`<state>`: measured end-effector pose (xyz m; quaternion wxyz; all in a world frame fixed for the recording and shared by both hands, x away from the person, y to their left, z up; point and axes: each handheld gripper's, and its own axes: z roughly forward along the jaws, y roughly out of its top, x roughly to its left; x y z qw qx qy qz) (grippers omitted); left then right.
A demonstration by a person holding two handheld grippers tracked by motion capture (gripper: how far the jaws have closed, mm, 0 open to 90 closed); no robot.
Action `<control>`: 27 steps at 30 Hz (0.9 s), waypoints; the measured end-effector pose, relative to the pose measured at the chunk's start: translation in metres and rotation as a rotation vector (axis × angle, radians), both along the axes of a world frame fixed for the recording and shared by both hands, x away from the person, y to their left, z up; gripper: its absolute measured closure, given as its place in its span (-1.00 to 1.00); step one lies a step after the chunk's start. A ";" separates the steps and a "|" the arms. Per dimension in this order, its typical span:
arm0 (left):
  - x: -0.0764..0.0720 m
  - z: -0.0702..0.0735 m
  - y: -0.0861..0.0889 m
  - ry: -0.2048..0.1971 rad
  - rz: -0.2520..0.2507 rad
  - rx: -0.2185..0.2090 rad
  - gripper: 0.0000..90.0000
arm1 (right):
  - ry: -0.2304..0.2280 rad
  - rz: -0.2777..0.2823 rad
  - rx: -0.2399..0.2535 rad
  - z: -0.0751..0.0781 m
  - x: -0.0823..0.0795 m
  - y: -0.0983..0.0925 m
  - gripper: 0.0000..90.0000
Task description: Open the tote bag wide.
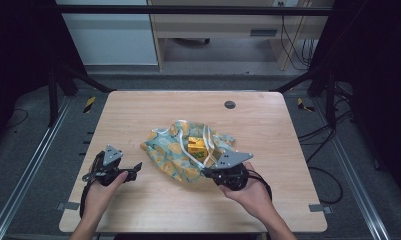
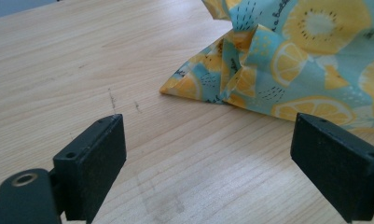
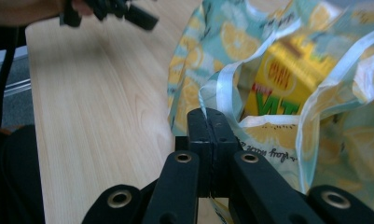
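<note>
Lemon-print cloth bag [image 1: 185, 150] lies crumpled near the middle of the wooden table [image 1: 138, 115], its mouth turned toward the person's side and its pale ribbon handles [image 1: 180, 145] looping loosely over the fabric. Inside the open mouth sits a yellow carton [image 1: 197, 146] with green lettering — the right gripper view looks straight at it past the bag's rim. The right gripper [image 1: 206, 172] is at the bag's near right edge, held in the person's right hand [image 1: 248, 192]; in its own view the two black jaws are pressed together with a pale ribbon handle [image 3: 217, 88] of the bag pinched between them, the strap rising from the tips. The left gripper [image 1: 136, 167] rests in the left hand [image 1: 100, 192] low over the bare table, just beside the bag's left corner but apart from it — its own view shows the jaws spread wide with nothing between them, the folded corner of the bag [image 2: 194, 84] lying ahead on the wood.
</note>
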<state>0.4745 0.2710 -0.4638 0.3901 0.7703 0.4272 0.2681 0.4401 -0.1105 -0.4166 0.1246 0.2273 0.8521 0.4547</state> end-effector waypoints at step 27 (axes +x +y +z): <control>0.092 0.066 -0.104 0.045 -0.241 0.022 -0.60 | 0.092 0.005 -0.005 -0.047 -0.006 -0.008 1.00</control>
